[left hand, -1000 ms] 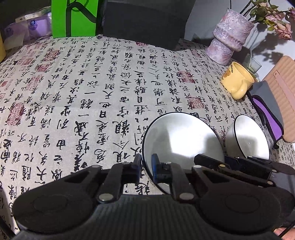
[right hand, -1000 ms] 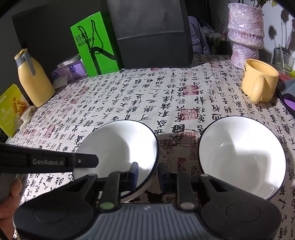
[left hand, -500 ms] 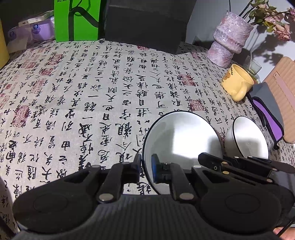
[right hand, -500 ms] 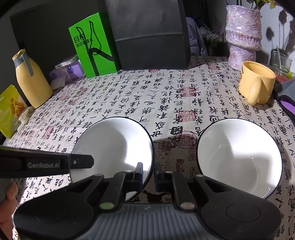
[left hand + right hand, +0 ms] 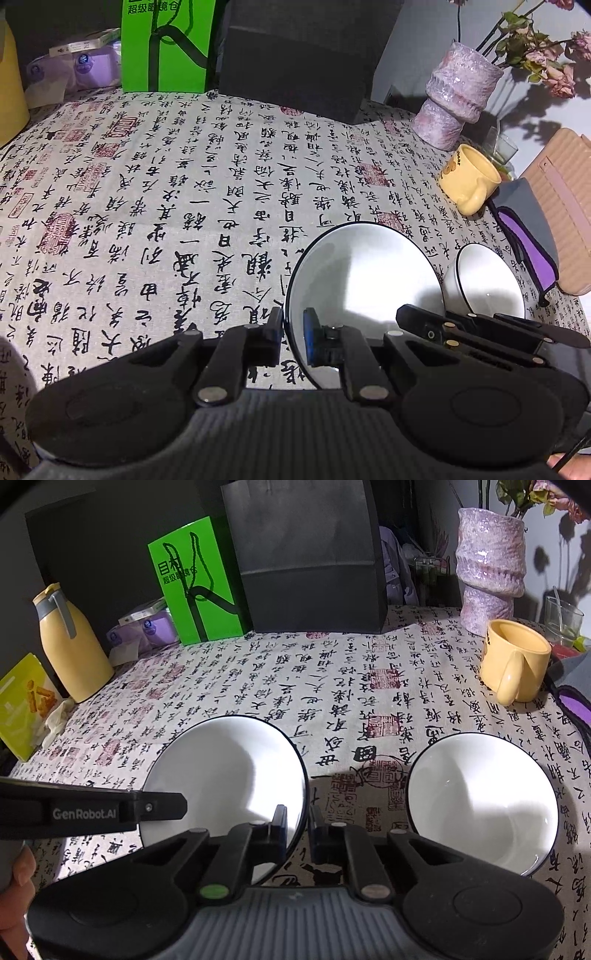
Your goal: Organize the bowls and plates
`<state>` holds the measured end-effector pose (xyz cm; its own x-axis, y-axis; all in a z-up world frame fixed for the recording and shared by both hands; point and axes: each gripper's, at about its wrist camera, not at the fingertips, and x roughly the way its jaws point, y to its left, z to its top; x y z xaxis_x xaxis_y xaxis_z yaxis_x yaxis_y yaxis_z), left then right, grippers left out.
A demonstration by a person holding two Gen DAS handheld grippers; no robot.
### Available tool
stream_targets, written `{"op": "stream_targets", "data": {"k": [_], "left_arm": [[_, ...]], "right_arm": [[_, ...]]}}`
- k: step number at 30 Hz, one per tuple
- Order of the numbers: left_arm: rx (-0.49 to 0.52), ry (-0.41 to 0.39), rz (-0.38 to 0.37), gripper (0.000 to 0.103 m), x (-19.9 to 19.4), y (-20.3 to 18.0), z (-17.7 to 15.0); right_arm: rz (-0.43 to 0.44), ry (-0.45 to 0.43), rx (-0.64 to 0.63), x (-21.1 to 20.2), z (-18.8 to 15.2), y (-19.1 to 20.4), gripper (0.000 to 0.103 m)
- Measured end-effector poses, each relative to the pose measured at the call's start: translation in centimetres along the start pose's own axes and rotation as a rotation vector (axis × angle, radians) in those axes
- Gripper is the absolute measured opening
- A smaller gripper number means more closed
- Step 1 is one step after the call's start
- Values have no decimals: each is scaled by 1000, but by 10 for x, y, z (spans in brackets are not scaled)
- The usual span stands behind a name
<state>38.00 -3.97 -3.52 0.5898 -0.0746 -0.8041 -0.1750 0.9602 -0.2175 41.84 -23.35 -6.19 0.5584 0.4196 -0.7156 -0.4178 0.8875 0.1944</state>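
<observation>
Lettering first: the side of the left tool [image 5: 92, 814], seen from the right wrist view, reads "GenRobot.AI" in pale print. Green paper bag [image 5: 195, 579] at the back of the tabletop [image 5: 258, 675] carries large Chinese characters; the same bag [image 5: 166, 44] is cropped in the left wrist view, showing only a lower line of characters. The tablecloth is printed all over with black calligraphy and red seal stamps. The yellow mug [image 5: 469, 177] bears a bear picture and a few small letters near its rim, too small to read.

Two white bowls with dark rims sit side by side on the cloth, apart from each other. Near bowl [image 5: 362, 273] is pinched at its left rim by the left tool [image 5: 293, 332], one pad inside, one outside. Right tool [image 5: 297, 825] is clamped on the opposite rim of that same bowl [image 5: 229, 760], having just closed onto it. Second bowl [image 5: 480, 794] stands free to the right, untouched.

Right wrist view alone shows a yellow bottle [image 5: 70, 642] with a grey cap, a yellow-green snack packet [image 5: 26, 705] at the left edge, and a fingertip [image 5: 18, 871] of the person at lower left. Left wrist view alone shows a ribbed tan case [image 5: 565, 206] and a purple pouch [image 5: 532, 240] beyond the second bowl [image 5: 484, 280]. Both show the mottled pink vase [image 5: 454, 92], black bag [image 5: 303, 554] and purple tissue pack [image 5: 144, 627].
</observation>
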Motion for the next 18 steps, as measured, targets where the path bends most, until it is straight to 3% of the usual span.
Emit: {"op": "stream_targets", "data": {"k": [18], "left_arm": [[-23, -61, -4, 12, -39, 14, -8]], "right_arm": [[6, -42, -32, -25, 0, 29, 11]]}}
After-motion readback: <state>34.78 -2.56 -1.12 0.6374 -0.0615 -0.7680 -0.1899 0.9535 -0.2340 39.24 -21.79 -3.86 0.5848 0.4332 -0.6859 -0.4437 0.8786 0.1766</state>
